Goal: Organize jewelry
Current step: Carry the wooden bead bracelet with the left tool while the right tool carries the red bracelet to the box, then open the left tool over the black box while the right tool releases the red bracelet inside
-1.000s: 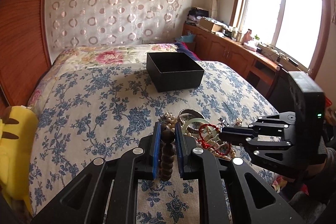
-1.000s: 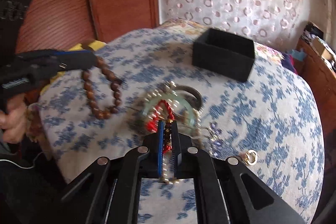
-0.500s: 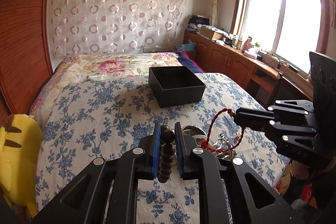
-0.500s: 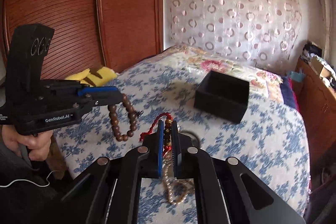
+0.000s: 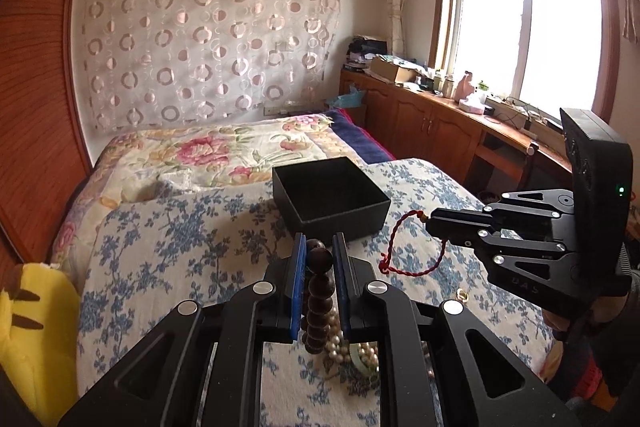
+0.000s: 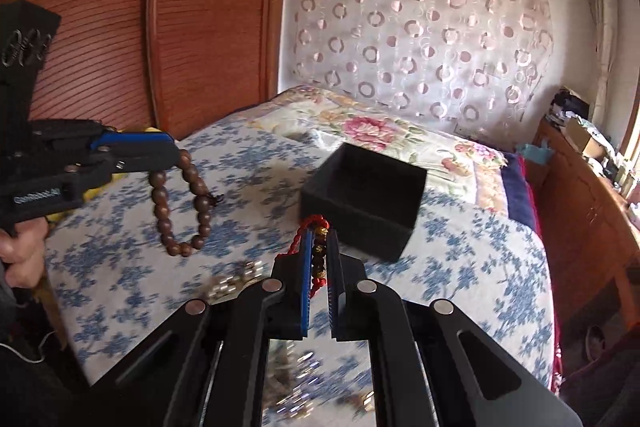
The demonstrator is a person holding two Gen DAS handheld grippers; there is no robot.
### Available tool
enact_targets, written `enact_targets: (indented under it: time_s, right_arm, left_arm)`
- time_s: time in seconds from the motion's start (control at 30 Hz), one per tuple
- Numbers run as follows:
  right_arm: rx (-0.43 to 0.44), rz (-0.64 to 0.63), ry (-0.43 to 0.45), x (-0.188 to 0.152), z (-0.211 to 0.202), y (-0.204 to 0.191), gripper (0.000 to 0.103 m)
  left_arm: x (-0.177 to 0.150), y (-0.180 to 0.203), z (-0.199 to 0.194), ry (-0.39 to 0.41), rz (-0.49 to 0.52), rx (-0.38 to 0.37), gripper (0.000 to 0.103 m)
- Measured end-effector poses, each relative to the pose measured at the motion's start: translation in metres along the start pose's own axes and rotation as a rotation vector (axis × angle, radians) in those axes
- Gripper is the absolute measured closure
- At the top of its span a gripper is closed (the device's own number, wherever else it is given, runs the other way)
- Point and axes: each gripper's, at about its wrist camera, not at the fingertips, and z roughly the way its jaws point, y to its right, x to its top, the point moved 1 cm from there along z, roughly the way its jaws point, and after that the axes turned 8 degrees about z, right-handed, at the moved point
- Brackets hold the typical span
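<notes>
so both hands have something up in the air right now. the left tool (image 5: 319, 257) is pinched on a wooden bead bracelet (image 6: 180, 205), dark brown round beads, and the loop hangs down loose under the tips. the right tool (image 6: 319, 241) is squeezed nearly flat on a red cord bracelet (image 5: 412, 247) with a few small gold-marked beads, the twisted cord drooping in an open loop.

the thing that matters is the black box (image 5: 332, 197). it sits open-topped on the bed (image 5: 160, 235), straight ahead of both tools and a bit below them, lid off, looks empty from here. the right tool seems nearer, its tips almost over the box's near corner, so i'd guess the red cord goes in first. both loops dangle, so they need to clear the rim before letting go.

a pearl necklace (image 5: 352, 349) and other bits still lie on the bedspread below the left tool.
</notes>
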Motion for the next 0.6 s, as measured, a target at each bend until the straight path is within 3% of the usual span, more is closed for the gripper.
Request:
enact_targets:
  time_s: [0.6]
  right_arm:
    - [-0.037, 0.05, 0.036, 0.041, 0.055, 0.072, 0.095]
  left_arm:
    - [0.073, -0.006, 0.107, -0.035, 0.042, -0.043, 0.09]
